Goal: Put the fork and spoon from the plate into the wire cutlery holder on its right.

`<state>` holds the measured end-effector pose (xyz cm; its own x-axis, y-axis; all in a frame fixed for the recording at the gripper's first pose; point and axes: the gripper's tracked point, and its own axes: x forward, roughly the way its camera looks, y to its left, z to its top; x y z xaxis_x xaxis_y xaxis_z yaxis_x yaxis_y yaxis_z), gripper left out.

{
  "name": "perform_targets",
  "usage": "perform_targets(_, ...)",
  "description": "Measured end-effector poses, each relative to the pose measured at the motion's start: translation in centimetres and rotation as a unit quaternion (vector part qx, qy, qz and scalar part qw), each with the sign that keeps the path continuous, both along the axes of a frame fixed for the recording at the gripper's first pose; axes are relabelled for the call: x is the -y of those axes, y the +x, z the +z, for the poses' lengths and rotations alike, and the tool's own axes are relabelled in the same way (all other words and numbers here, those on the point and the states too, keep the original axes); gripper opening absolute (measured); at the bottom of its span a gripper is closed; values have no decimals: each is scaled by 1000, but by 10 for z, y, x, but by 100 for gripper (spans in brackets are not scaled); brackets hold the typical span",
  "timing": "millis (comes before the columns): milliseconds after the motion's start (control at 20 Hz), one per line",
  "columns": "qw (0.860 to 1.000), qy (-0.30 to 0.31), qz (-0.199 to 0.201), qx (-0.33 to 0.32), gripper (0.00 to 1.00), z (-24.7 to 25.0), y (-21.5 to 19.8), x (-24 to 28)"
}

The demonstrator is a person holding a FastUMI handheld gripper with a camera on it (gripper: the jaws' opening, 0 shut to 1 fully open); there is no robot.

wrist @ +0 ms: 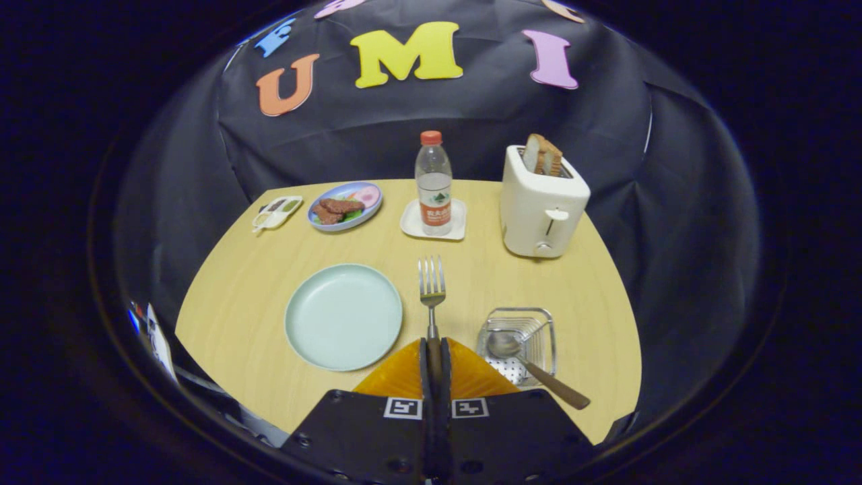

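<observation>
Wooden table (pixel 269 283), tongs (pixel 435 350) clamping silver fork (pixel 431 286), tines forward

We find little that reads. The bottle (pixel 434 183) carries a label with a green mark and a red band of pale characters, too small for us to make out. Two square black-and-white coded markers sit on the gripper (pixel 435 350) body, its fingers clamped on the fork (pixel 432 291) handle; they hold patterns, not words.
</observation>
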<state>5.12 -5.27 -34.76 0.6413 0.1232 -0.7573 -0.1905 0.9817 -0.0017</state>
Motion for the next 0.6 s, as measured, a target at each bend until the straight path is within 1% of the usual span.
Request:
perform_targets(100, 1000, -2, -11, -18, 1, 3, -3, 16)
perform_targets(200, 999, 11, -16, -31, 1, 9, -7, 24)
perform_targets(300, 999, 6, -24, -47, 1, 11, -12, 38)
perform_targets(450, 994, -12, -44, -101, 1, 8, -31, 56)
perform_targets(600, 986, -18, -48, -157, 1, 0, -45, 68)
